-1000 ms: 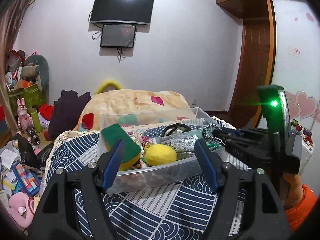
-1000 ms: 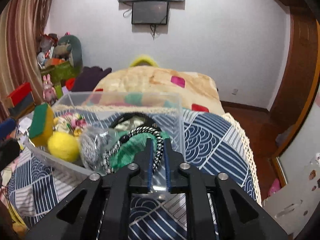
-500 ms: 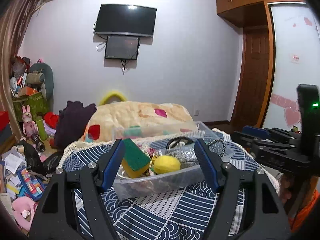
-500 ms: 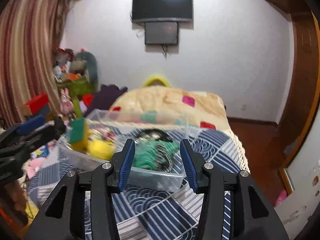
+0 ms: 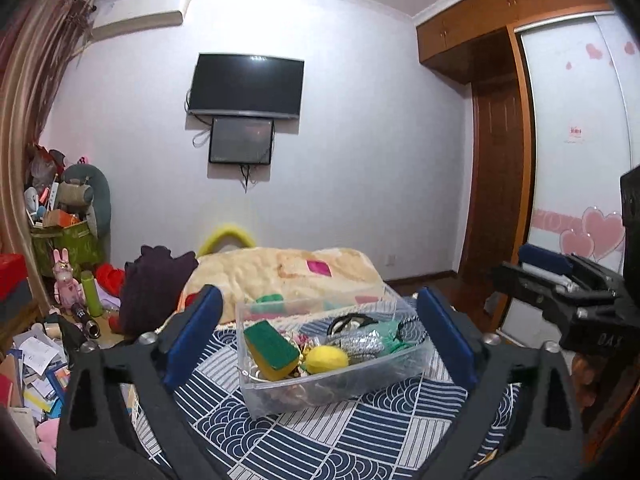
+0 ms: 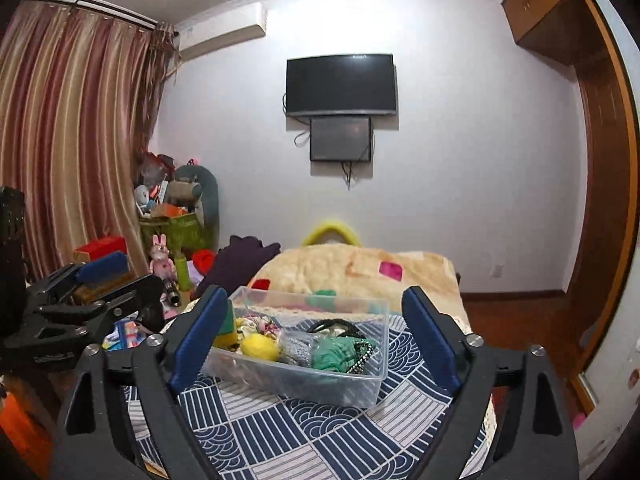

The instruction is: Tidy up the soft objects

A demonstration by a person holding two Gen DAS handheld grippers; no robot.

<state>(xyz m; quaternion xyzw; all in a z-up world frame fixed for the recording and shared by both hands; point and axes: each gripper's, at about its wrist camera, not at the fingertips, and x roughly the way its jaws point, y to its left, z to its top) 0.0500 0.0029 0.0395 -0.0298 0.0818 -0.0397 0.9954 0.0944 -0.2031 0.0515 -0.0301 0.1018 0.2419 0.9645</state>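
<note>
A clear plastic bin (image 5: pixel 404 376) (image 6: pixel 372 384) stands on the blue patterned cloth (image 5: pixel 340 436) (image 6: pixel 304 432). In it lie a green and yellow sponge (image 5: pixel 271 349), a yellow ball (image 5: pixel 326 359) (image 6: pixel 260 348), a grey mesh pouch (image 5: pixel 360 342), a green cloth (image 6: pixel 334 354) and a black and white cord (image 6: pixel 362 356). My left gripper (image 5: pixel 316 344) is open and empty, held back above the cloth in front of the bin. My right gripper (image 6: pixel 312 338) is open and empty too, also back from the bin.
A beige blanket (image 5: pixel 288 272) lies behind the bin. Toys, boxes and papers (image 5: pixel 36 360) crowd the floor at the left. A wooden door (image 5: pixel 496 208) and a wardrobe are at the right. A TV (image 5: pixel 246 85) hangs on the far wall.
My right gripper opened and let go of the black and white cord, which now lies in the bin. Both grippers pulled back and up from the bin.
</note>
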